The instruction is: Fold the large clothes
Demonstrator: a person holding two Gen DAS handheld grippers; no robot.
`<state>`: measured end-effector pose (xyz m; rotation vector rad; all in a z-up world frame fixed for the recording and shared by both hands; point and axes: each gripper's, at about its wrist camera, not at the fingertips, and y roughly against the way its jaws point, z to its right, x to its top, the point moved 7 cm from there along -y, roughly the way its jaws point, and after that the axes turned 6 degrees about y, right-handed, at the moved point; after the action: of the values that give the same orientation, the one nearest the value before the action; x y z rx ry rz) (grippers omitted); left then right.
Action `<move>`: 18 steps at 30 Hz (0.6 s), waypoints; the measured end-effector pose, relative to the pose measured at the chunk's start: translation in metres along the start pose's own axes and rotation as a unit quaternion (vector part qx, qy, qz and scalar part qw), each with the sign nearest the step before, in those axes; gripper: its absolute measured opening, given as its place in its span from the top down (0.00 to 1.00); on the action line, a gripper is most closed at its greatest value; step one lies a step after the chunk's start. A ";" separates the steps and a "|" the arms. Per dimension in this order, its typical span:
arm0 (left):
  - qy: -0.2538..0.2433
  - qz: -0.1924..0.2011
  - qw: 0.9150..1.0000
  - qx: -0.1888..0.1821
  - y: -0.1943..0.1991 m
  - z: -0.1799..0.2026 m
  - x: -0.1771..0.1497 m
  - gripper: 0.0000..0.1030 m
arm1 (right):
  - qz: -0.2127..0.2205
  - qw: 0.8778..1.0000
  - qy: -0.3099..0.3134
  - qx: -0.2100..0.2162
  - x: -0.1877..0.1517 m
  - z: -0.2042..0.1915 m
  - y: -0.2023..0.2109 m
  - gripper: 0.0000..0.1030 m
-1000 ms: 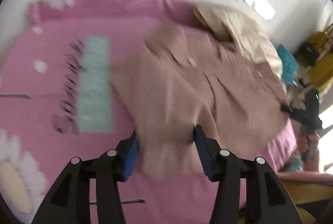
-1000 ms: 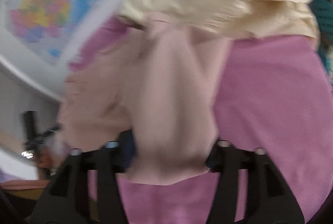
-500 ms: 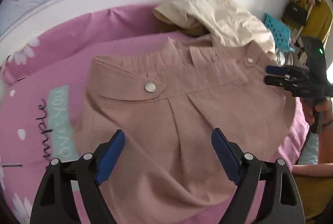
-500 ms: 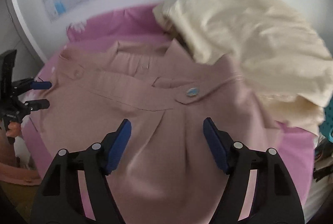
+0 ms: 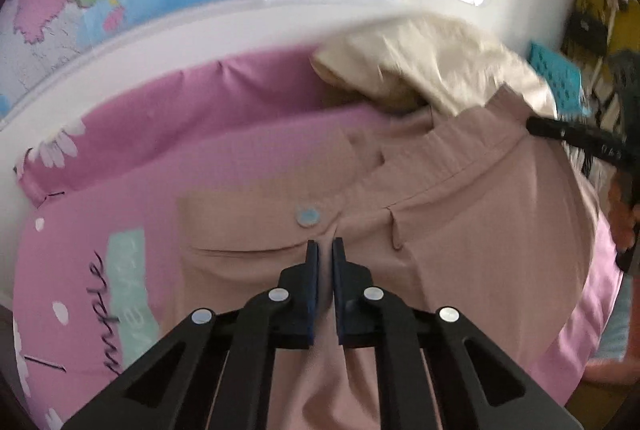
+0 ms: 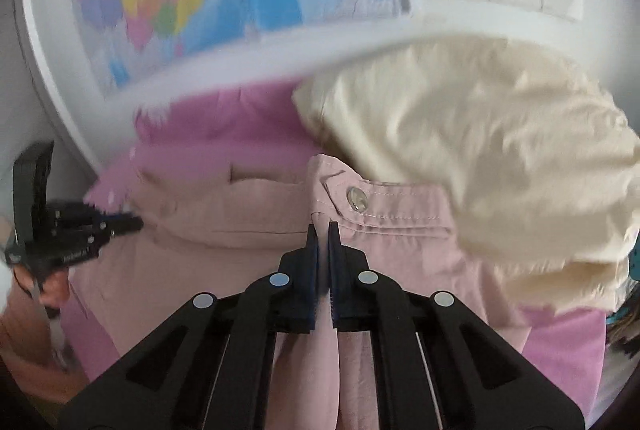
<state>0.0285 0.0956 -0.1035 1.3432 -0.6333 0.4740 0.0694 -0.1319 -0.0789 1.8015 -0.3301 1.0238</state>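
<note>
Both pairs of jaws are pinching soft folds of the pink garment: left gripper below a round button, right gripper under the stitched tab. It is lying on the magenta bedsheet, beside crumpled cream cloth.

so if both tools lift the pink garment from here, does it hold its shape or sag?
Probably sags: the pink garment lies limp on the bedsheet with soft creases, so it looks floppy. The left tool and right tool are each shut on a pinch of it, and cloth between them would likely droop. It seems light, though the cream garment overlapping its top edge may drag.
</note>
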 end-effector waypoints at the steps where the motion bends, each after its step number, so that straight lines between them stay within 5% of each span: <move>1: 0.002 0.003 1.000 0.000 -0.001 -0.002 0.005 0.93 | -0.003 1.000 -0.005 0.001 0.002 0.002 -0.006 0.95; 4: 0.001 -0.001 1.000 0.010 -0.016 -0.005 0.013 0.87 | -0.039 0.999 -0.019 -0.014 -0.001 0.012 -0.039 0.95; 7: -0.004 -0.027 0.999 0.030 -0.033 -0.008 0.006 0.62 | -0.088 0.995 -0.036 -0.031 -0.021 0.023 -0.077 0.95; 11: 0.023 -0.031 0.999 -0.008 -0.028 -0.018 0.000 0.51 | -0.100 0.994 -0.043 -0.032 -0.034 0.027 -0.082 0.90; 18: 0.020 -0.029 0.998 0.048 -0.041 -0.035 0.006 0.49 | -0.083 0.995 -0.035 -0.049 -0.028 0.021 -0.060 0.70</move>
<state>0.0645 0.1230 -0.1334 1.4347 -0.5429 0.4890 0.1004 -0.1280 -0.1414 1.7478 -0.2644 0.8172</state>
